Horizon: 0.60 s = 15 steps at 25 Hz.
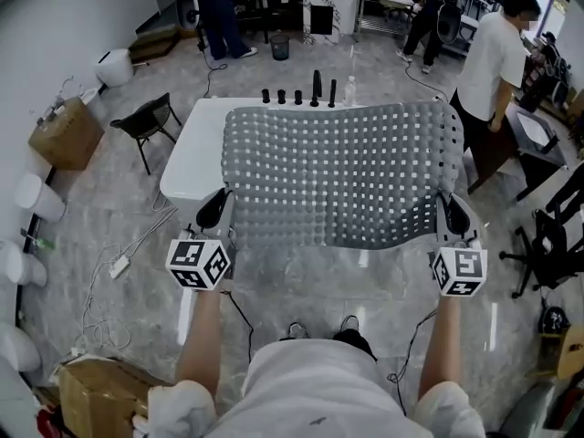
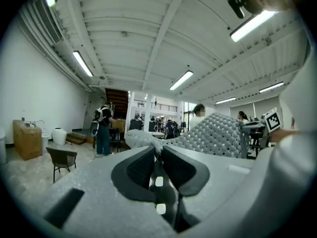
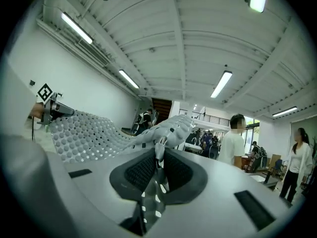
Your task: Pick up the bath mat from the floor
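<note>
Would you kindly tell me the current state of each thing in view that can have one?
Grey perforated rubber bath mat: lifted off the floor, spread out between both grippers, near edge sagging slightly.
Left gripper: shut on the mat's near left corner.
Right gripper: shut on the mat's near right corner.
Black chair: upright, unoccupied.
White table: standing, partly hidden behind the mat.

The grey bath mat, studded with bumps and rows of small holes, is held aloft and spread nearly flat, stretching forward from both grippers; the left gripper pinches its near left corner, the right gripper its near right corner, the near edge sagging between them
</note>
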### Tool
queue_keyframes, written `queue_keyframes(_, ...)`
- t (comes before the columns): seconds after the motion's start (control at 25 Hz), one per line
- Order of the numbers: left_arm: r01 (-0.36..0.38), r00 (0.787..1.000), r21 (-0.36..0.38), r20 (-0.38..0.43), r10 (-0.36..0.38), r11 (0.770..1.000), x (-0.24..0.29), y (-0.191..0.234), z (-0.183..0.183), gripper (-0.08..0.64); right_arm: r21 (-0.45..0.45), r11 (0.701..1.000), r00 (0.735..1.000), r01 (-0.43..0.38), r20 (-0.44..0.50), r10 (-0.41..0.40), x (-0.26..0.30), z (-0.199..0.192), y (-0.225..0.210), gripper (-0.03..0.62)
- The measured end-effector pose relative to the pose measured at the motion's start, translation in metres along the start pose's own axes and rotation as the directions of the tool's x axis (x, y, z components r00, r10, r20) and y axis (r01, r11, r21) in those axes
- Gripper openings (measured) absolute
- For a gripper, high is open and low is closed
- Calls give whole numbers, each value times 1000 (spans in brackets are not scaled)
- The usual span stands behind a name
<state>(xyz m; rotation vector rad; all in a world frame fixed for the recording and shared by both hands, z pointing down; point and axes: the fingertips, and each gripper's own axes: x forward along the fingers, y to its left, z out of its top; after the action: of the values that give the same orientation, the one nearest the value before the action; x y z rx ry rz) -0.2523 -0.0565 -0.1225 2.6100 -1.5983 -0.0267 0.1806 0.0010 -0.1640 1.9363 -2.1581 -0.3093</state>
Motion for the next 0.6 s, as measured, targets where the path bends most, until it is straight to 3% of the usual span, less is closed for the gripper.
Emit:
queue_keyframes(0.32,-27,985,49,172,18,998,-5,0,91,58,73,996,983,48,171,-60,-10,70,-42,48)
queue_keyframes(0.6,-66,962,78,270,43,995,-21,-13,129,58,62,993,957,101,268,-114,-33,107,-65,48)
